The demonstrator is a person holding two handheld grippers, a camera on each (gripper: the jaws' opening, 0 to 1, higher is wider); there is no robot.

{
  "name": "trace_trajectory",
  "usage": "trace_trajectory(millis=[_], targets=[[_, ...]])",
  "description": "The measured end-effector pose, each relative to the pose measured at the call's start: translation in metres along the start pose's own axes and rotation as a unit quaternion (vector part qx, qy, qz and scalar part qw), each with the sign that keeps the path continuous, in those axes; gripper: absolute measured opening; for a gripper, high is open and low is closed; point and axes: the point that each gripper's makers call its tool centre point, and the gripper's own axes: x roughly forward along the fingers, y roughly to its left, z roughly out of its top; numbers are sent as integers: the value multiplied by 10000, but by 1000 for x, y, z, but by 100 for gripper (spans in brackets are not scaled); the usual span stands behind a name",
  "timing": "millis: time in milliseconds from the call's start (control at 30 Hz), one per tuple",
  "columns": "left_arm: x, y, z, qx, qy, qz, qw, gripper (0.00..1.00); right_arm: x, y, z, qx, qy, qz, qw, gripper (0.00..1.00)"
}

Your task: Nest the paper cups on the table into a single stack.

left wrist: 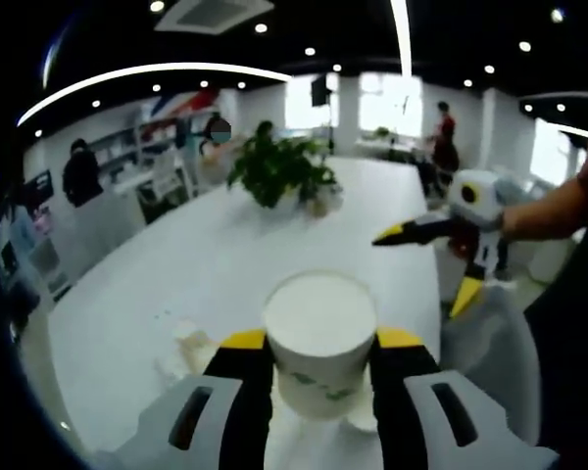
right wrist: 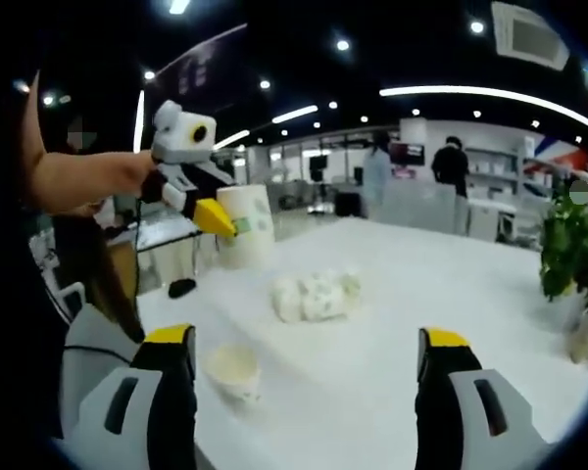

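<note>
The step in hand is transport of a picked-up cup toward the remaining cups. The left gripper [left wrist: 318,343] is closed on an upright paper cup [left wrist: 319,343], one jaw on each side of the wall below the rim; the cup interior appears empty. In the right gripper view, this cup [right wrist: 247,225] is seen raised above the white table [right wrist: 451,294]. The right gripper [right wrist: 309,343] has its jaws spread wide and holds nothing. Below it, a single cup [right wrist: 233,370] stands upright on the table, open end up and apparently empty. Further out, a cluster of cups [right wrist: 316,294] lies on its side. The next move probably requires aligning the held cup over the upright cup and lowering it straight in. A potted plant [left wrist: 279,168] stands at the far end.
</note>
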Motion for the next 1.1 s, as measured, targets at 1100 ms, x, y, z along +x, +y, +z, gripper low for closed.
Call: trace_trajectory(millis=[1100], targets=[[-22,-49,30,-46,-708,-398,9967,37,14,69,56,191,-431,1449,9883,51]])
